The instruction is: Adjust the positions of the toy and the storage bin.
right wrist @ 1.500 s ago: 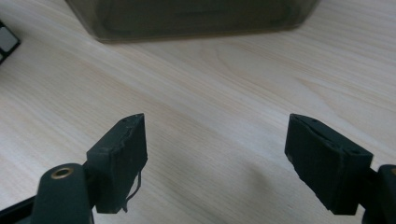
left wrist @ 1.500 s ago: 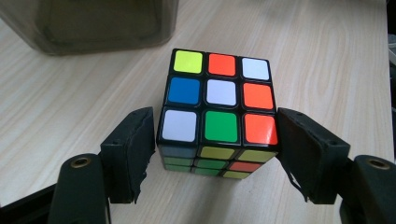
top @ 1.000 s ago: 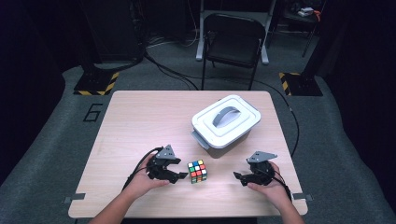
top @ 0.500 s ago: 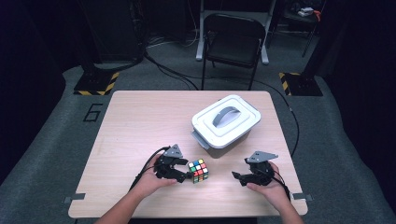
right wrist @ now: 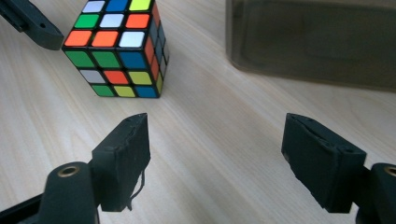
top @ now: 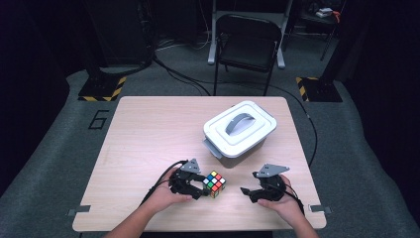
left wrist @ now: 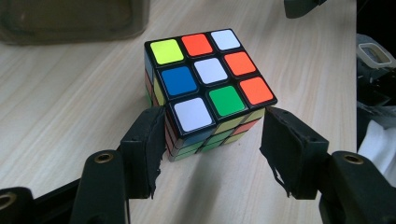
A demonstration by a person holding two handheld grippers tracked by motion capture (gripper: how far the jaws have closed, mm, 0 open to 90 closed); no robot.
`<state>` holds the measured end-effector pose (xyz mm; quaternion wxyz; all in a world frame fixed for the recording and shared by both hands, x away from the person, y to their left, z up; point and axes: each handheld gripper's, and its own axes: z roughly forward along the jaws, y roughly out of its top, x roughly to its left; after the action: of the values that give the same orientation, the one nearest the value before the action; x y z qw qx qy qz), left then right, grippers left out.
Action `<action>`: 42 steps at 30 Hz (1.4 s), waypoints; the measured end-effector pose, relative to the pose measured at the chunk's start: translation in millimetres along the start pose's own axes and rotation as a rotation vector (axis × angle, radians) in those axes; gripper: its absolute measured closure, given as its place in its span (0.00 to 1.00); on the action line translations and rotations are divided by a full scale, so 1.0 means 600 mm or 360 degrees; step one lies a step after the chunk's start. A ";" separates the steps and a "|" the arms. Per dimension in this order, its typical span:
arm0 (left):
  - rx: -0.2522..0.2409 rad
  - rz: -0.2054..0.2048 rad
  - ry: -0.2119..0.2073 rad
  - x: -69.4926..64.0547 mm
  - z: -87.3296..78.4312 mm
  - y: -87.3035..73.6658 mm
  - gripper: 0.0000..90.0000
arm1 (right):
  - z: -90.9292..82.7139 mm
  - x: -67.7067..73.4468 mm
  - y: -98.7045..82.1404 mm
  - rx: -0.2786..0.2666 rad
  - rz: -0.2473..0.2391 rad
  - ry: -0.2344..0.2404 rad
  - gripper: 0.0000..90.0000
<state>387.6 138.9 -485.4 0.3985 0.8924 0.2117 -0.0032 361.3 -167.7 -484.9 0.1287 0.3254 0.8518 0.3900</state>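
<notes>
The left gripper and the right gripper are both matte black, each capped with a grey three-cornered plate, the left plate sitting at about 12 o'clock on its body. A thin black cable loops off the left one toward 8 o'clock. In the gripper views the jaws end in blocky black pads with frayed, peeling edges (a loose thread hangs from one), and brass-ringed screw holes mark each jaw's base. The person's forearms are bare, no sleeves showing
</notes>
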 end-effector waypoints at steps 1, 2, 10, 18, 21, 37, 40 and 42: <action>0.0000 0.0000 0.0000 0.000 0.000 0.000 0.45 | -0.001 0.002 -0.001 0.0002 0.0006 0.0011 0.26; -0.0005 0.0002 -0.0002 -0.004 0.003 0.001 0.45 | -0.002 0.004 -0.001 0.0005 0.0006 0.0000 0.26; 0.0013 0.0030 -0.0046 -0.016 0.020 0.007 0.46 | -0.004 0.024 0.002 -0.0030 -0.0021 0.0063 0.25; 0.0001 0.0046 -0.0009 -0.014 0.007 0.005 0.44 | 0.010 0.049 0.016 -0.0016 -0.0073 0.0105 0.20; -0.0008 0.0036 0.0020 -0.007 -0.009 -0.001 0.43 | 0.018 0.056 0.023 -0.0018 -0.0103 0.0124 0.18; -0.0040 -0.0067 0.0178 0.031 -0.064 -0.043 0.40 | 0.061 0.089 0.045 -0.0001 -0.0116 0.0145 0.16; -0.0061 -0.0086 0.0182 0.035 -0.069 -0.050 0.40 | 0.069 0.092 0.049 -0.0001 -0.0118 0.0135 0.16; -0.0071 -0.0101 0.0189 0.038 -0.071 -0.055 0.40 | 0.075 0.093 0.052 -0.0001 -0.0120 0.0121 0.18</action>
<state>389.1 197.5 -483.5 0.4048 0.8747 0.2632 0.0417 354.2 -89.9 -489.5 0.1109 0.2779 0.8676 0.3973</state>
